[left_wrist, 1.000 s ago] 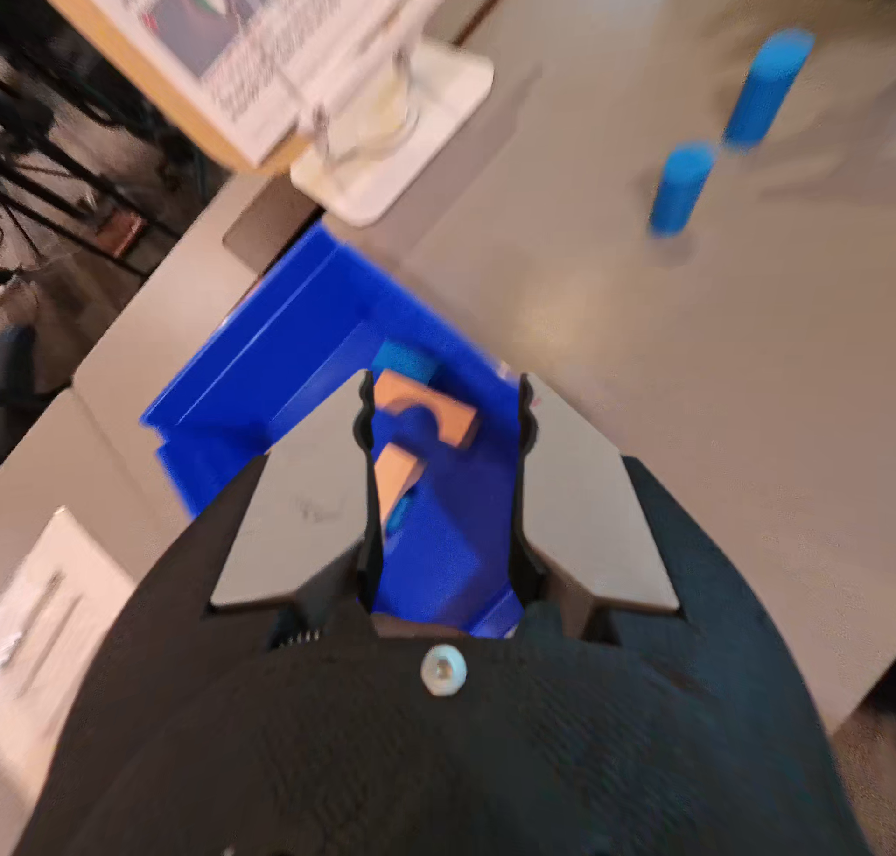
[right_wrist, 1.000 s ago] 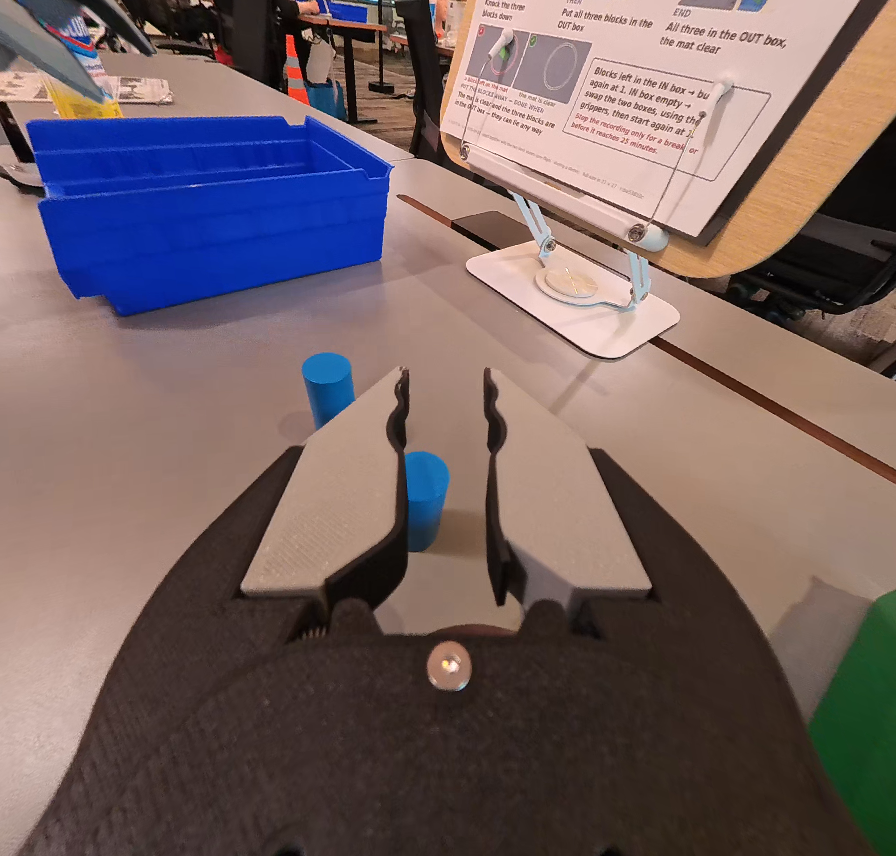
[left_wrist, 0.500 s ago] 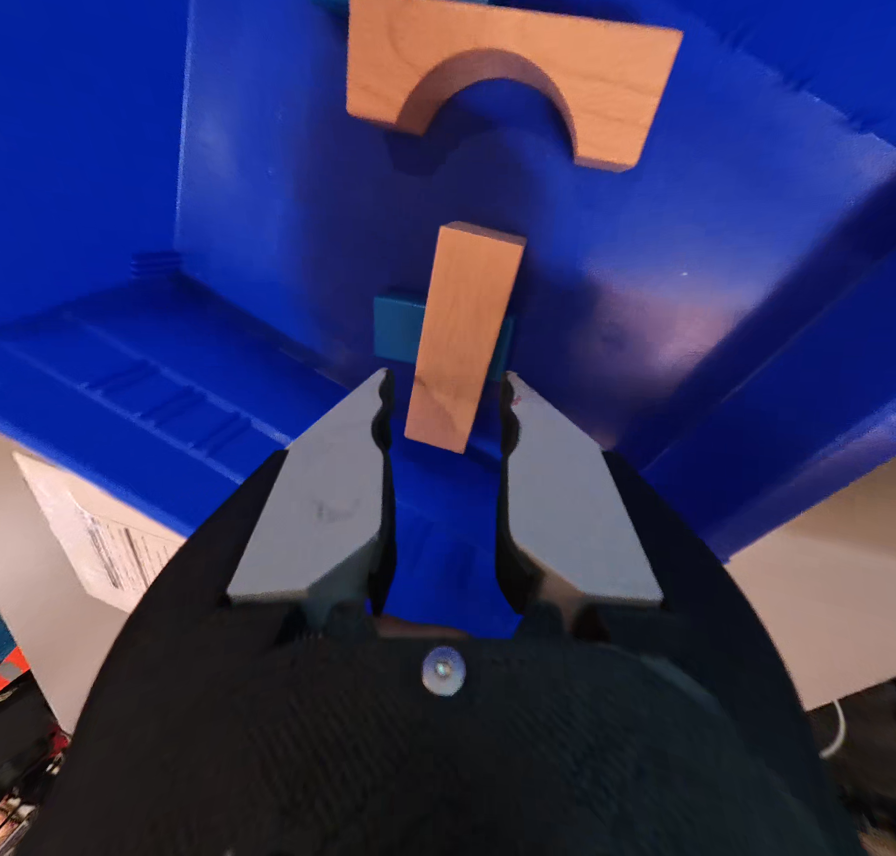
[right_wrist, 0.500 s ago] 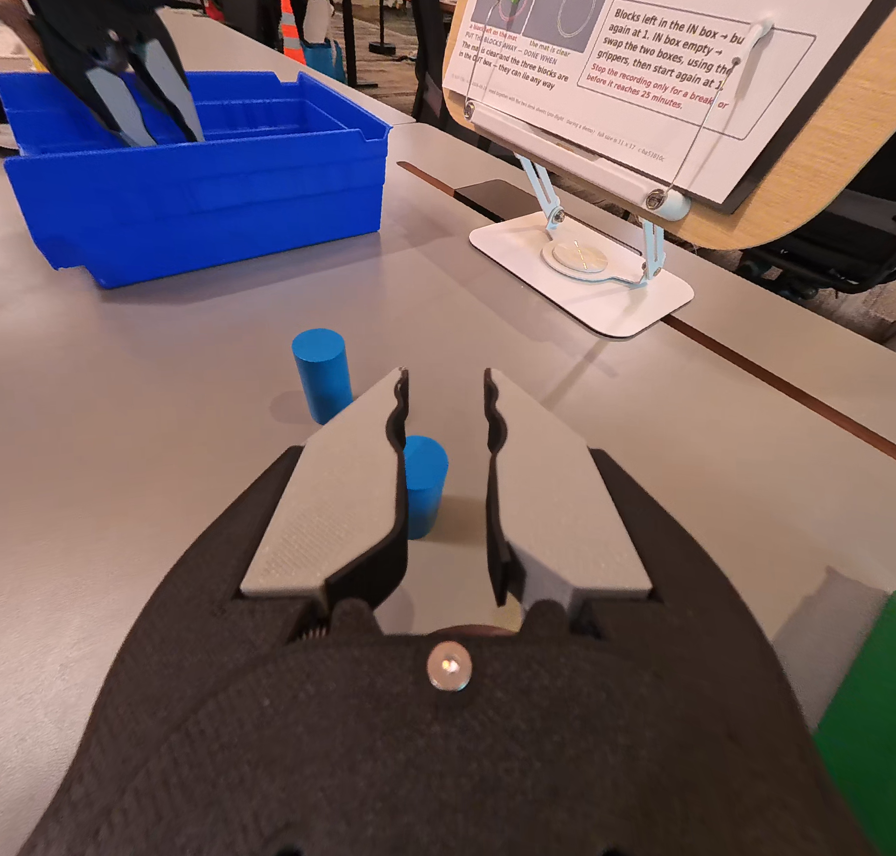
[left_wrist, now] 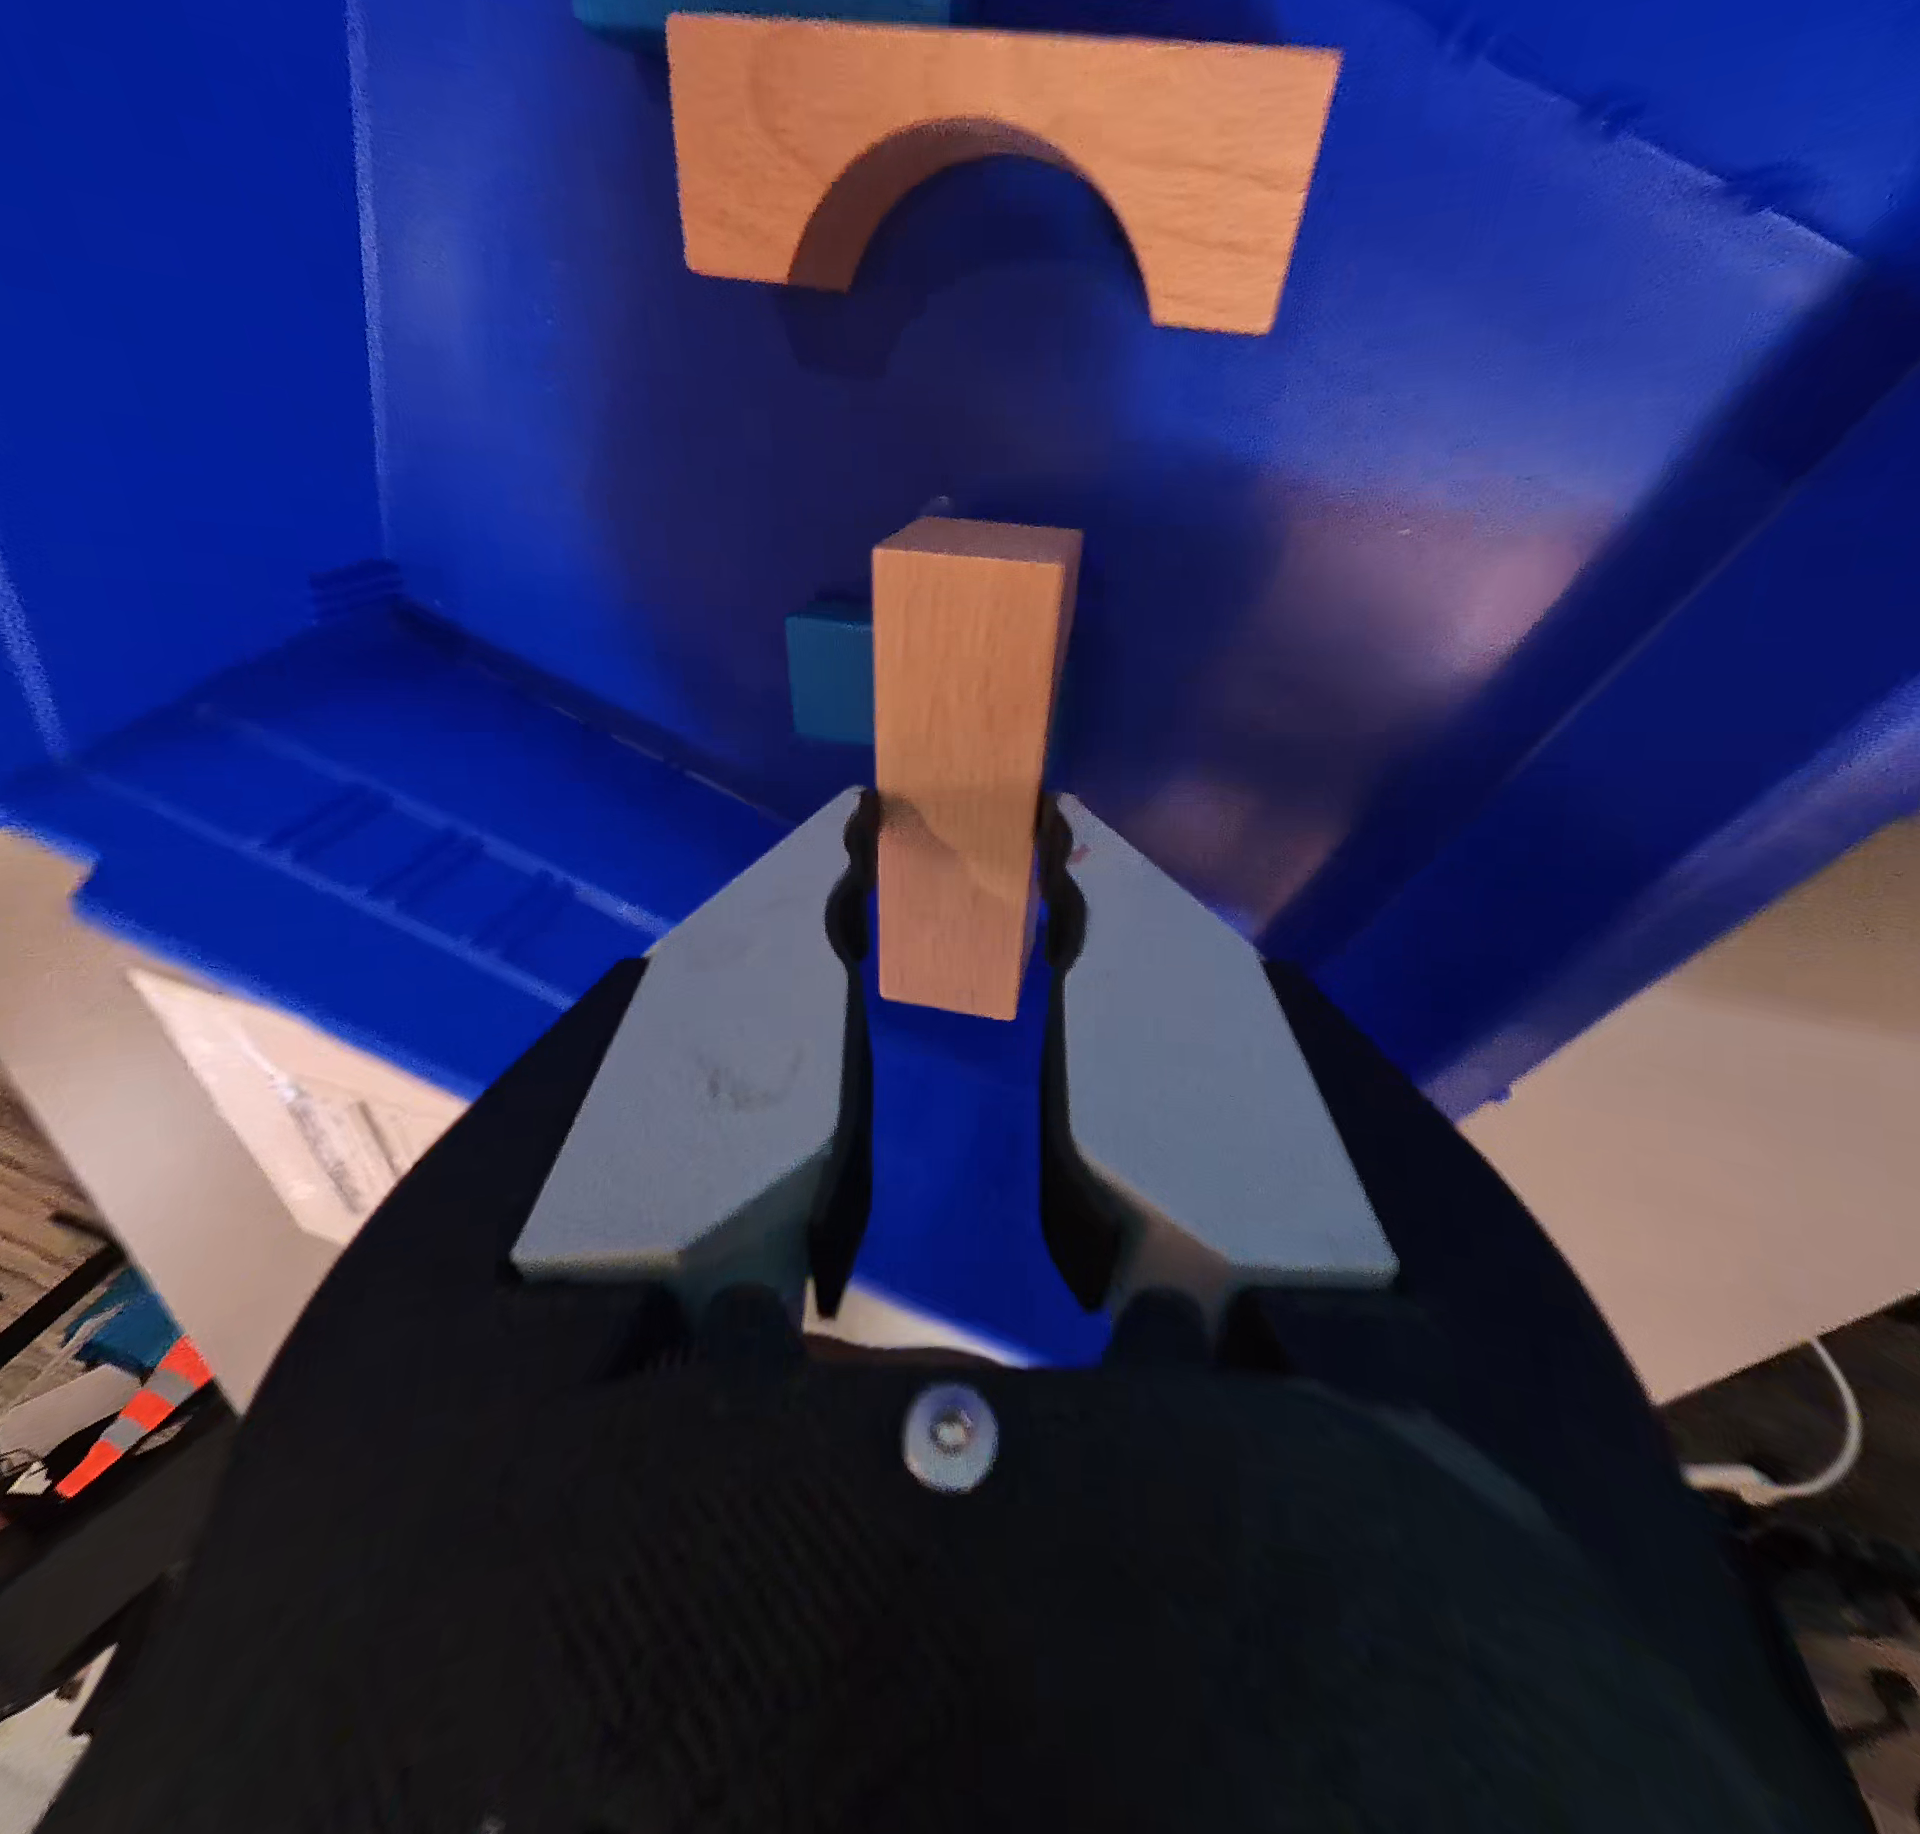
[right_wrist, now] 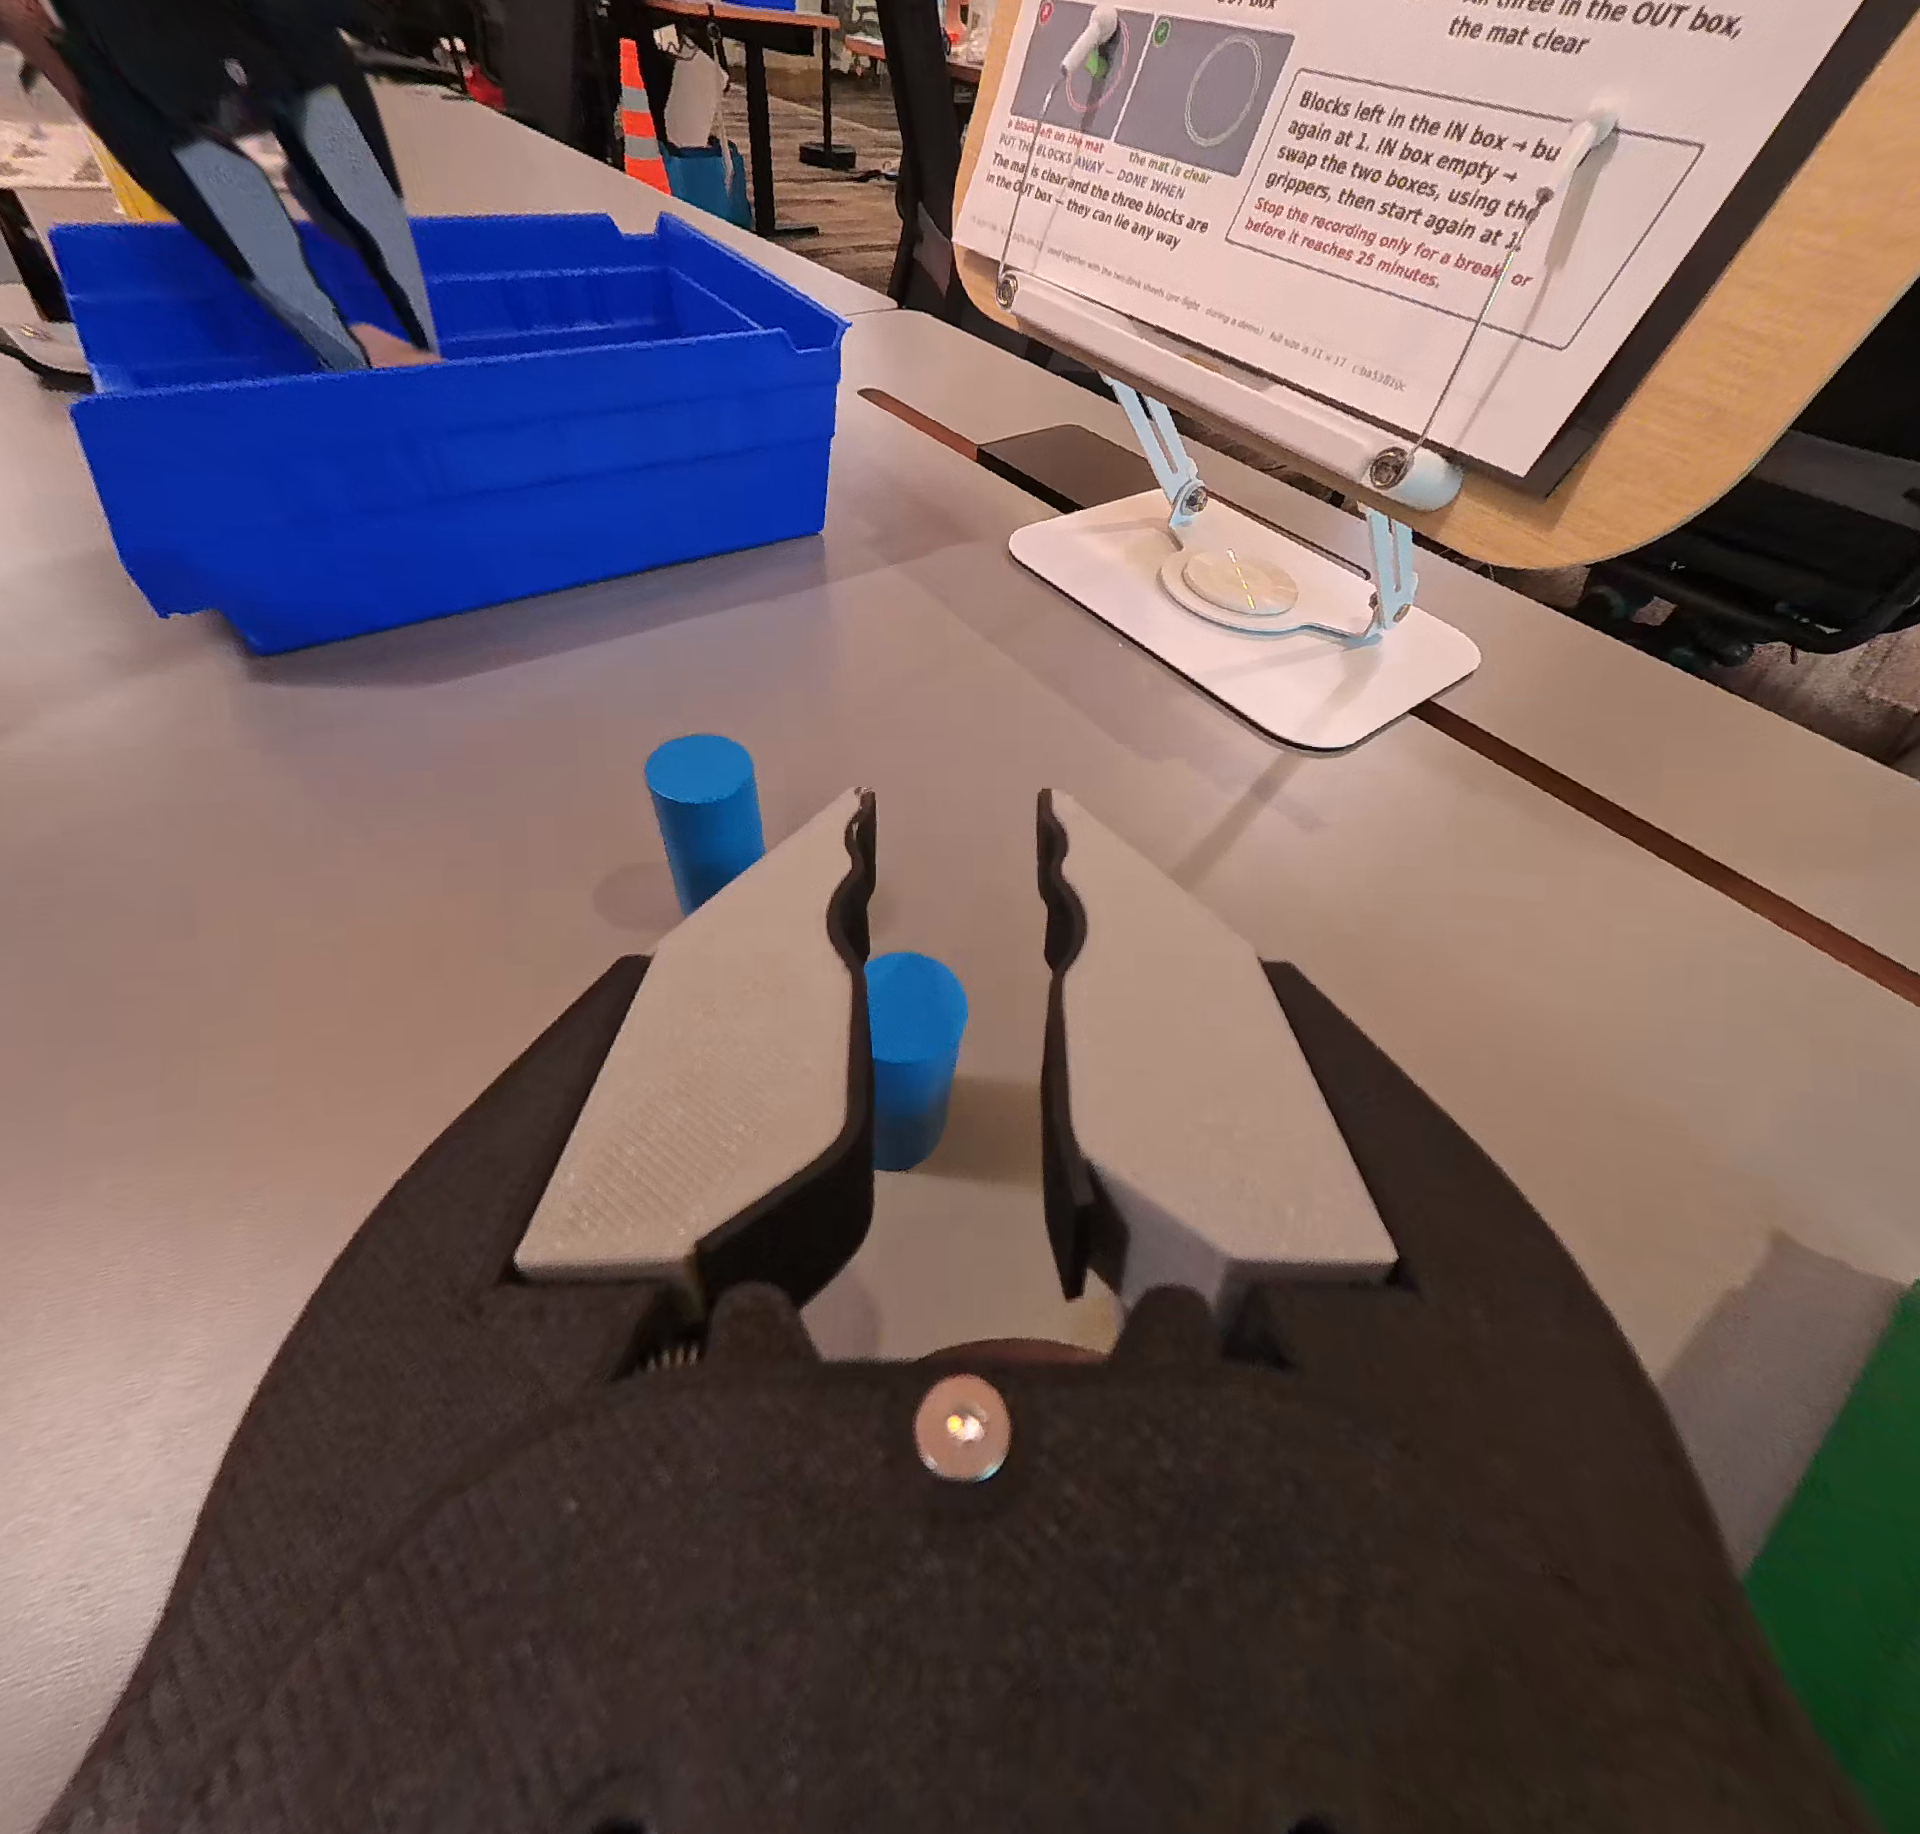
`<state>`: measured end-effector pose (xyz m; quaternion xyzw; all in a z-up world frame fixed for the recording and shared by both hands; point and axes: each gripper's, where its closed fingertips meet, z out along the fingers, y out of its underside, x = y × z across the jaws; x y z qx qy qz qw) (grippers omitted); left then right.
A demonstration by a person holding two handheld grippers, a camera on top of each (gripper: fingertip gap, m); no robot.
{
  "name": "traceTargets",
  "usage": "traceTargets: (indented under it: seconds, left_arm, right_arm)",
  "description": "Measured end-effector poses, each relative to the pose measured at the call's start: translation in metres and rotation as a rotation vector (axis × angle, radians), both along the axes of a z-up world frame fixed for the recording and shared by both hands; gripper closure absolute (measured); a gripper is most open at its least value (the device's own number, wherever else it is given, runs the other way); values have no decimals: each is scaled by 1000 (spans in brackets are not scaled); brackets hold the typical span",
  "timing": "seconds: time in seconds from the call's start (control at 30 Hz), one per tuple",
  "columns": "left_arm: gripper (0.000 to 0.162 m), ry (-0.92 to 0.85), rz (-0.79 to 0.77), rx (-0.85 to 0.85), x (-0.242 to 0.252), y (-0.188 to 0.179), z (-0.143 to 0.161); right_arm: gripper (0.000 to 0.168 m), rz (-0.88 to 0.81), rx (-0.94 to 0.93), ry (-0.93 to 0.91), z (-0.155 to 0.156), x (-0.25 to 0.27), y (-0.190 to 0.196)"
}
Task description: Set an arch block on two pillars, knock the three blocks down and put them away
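In the left wrist view my left gripper [left_wrist: 956,808] is down inside the blue bin [left_wrist: 312,849] and shut on a wooden block [left_wrist: 961,704] that stands on edge. A wooden arch block [left_wrist: 997,122] lies flat farther in, with blue blocks [left_wrist: 826,678] partly hidden behind the wood. In the right wrist view my right gripper [right_wrist: 954,797] is open and empty above the grey table. One blue cylinder pillar [right_wrist: 914,1057] stands upright between its fingers, untouched. A second pillar [right_wrist: 704,818] stands to the left. The left gripper [right_wrist: 312,246] shows in the bin [right_wrist: 468,496].
An instruction board on a white stand [right_wrist: 1247,621] stands at the back right of the table. A green object [right_wrist: 1849,1576] sits at the right edge. A paper sheet [left_wrist: 301,1109] lies beside the bin. Chairs and other tables stand beyond. Spacing between my two grippers at the tips: around 45 cm. The green object [right_wrist: 1849,1576] sits 20 cm or so from the ends of my right fingers.
My left gripper swung from above the table down into the blue bin and closed on the upright wooden block. My right gripper stayed open over the near pillar, shifting only slightly.
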<state>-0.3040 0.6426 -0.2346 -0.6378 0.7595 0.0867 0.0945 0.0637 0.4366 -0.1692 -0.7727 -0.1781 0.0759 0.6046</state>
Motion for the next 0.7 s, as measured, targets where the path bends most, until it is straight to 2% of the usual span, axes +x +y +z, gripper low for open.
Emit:
traceTargets:
  seconds: [0.17, 0.33, 0.5, 0.7]
  left_arm:
    - [133, -79, -76, 91, 27, -21, 62]
    - [133, -128, -256, 108, 98, -76, 98]
    - [133, -170, -489, 91, 186, -145, 101]
    - [134, -158, -629, 17, 254, -198, 72]
  right_arm:
    - [140, 4, 12, 21, 4, 1, -2]
    - [134, 135, 38, 90, 17, -22, -13]
    - [127, 264, 84, 104, 27, -52, -26]
    - [117, 334, 85, 63, 22, -77, -31]
